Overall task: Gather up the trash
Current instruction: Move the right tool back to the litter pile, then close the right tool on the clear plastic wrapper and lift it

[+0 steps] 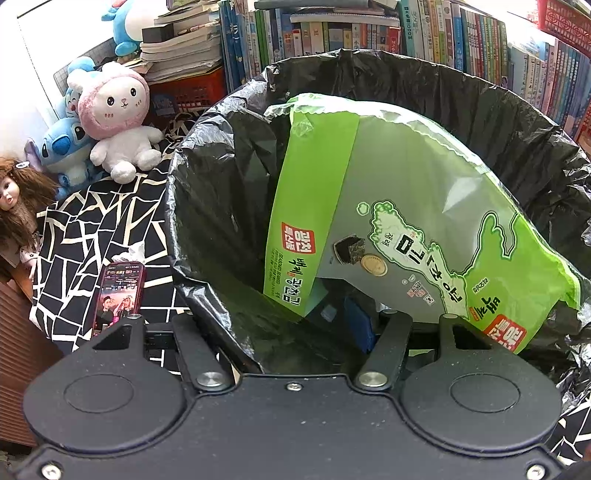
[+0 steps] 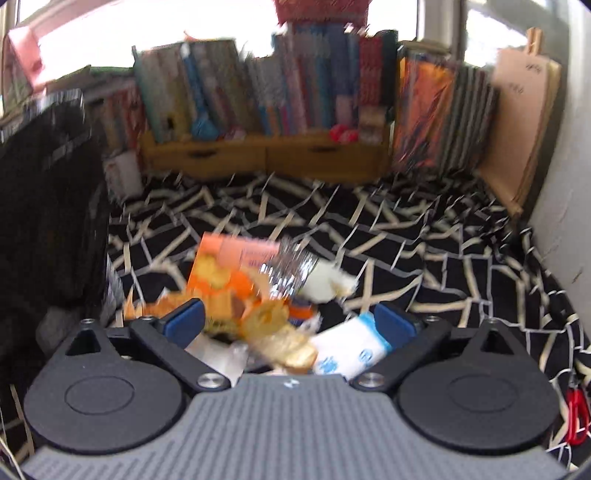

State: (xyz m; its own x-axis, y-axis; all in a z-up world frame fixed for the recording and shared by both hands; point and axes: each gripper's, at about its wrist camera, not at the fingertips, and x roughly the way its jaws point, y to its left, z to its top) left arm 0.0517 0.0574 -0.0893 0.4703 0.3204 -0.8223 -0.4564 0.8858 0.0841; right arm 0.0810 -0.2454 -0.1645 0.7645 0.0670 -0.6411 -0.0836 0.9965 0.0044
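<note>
**Trash Round: Bin and Loose Litter**

Bookshelves (image 1: 369,33) lined the back of the room; a black cloth (image 2: 406,236) with cream crackle lines covered the surface below.

- Bin (image 1: 221,177): black liner, mouth open. A green seaweed bag (image 1: 369,206) leaned inside, its top edge near the far rim.
- Left claw (image 1: 295,325): at the bin's near rim. Its fingertips were hidden behind the liner edge and the bag, so whether it gripped the rim I cannot tell.
- Right claw (image 2: 291,321): blue pads (image 2: 184,321) set wide apart, low over a litter heap, pressing on nothing. View blurred.
- Litter heap: orange packet (image 2: 225,273), crumpled foil (image 2: 288,273), white scrap (image 2: 328,284), yellowish wrapper (image 2: 280,339), white-and-blue pack (image 2: 347,354) just beside the right-hand pad.
- Beside the bin: phone (image 1: 118,295) with lit screen, pink plush (image 1: 118,118), blue plush (image 1: 62,147), doll (image 1: 18,199).
</note>
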